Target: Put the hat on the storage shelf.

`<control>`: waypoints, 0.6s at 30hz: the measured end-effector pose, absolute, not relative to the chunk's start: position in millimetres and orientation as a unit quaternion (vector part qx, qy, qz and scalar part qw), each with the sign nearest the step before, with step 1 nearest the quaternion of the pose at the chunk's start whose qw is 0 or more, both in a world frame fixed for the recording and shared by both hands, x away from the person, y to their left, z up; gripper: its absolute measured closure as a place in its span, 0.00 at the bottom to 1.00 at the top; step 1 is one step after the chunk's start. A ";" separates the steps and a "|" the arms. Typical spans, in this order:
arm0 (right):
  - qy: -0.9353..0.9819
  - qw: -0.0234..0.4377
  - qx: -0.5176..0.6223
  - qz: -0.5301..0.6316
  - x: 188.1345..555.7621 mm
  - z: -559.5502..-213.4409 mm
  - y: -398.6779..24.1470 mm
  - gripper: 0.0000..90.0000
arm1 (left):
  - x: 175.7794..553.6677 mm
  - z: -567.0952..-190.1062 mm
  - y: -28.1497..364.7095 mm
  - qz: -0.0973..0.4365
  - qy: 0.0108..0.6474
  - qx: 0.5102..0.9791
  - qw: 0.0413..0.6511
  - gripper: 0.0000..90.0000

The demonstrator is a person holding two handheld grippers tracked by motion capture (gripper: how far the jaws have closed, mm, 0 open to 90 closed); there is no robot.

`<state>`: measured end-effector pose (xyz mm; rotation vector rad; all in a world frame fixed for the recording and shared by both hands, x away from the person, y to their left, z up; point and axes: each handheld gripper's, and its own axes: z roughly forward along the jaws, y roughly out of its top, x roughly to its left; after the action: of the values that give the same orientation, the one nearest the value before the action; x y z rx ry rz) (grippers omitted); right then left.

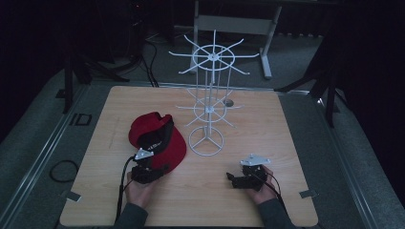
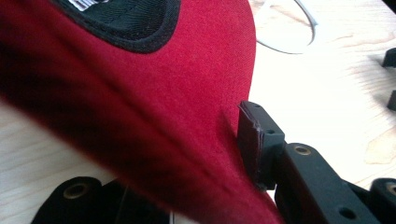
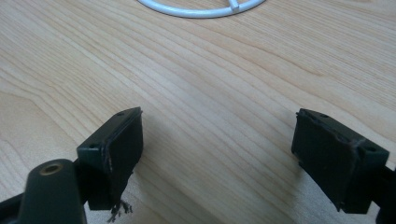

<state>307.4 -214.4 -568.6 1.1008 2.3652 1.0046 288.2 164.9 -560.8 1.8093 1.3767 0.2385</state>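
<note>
- Forearms and hands come in at the bottom edge of the high view; the left gripper (image 1: 160,169) sits lower left of centre, its jaws at the brim of the red cap (image 1: 157,139)
- Left gripper view: the brim (image 2: 177,107) runs between the jaws and one pad (image 2: 248,140) touches its edge; the other jaw is hidden under the cloth, so I judge the left gripper is clamping on the brim, not yet certainly tight
- Right gripper (image 3: 217,156) stands released, jaws wide over bare table (image 3: 210,79), lower right of the high view
- Step in hand, as I judge it: taking the cap to hang it on the white wire rack (image 1: 209,102) at upper centre
- To do it well: seat the pads deep on the stiff brim, not its thin edge, and clamp fully before lifting, or the cap may pivot and slip
- Lift straight up, clear of the rack's base ring (image 1: 206,141) just right of the cap
- Cap: red cloth, black lining and sweatband, a white label inside; it lies upside down on the table, left of centre
</note>
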 end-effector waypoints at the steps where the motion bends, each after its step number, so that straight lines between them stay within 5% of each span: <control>1: 0.833 0.172 0.388 0.354 307.4 -568.6 -214.4 0.18 | 287.5 -559.7 165.2 0.103 0.547 0.723 0.410 0.76; 18: 0.833 0.172 0.388 0.354 307.4 -568.5 -214.4 0.18 | 288.1 -561.2 180.4 0.087 0.580 0.695 0.415 0.72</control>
<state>307.4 -214.4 -568.5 1.1018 2.3651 1.0046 288.1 180.4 -561.2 1.7473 1.4582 0.2191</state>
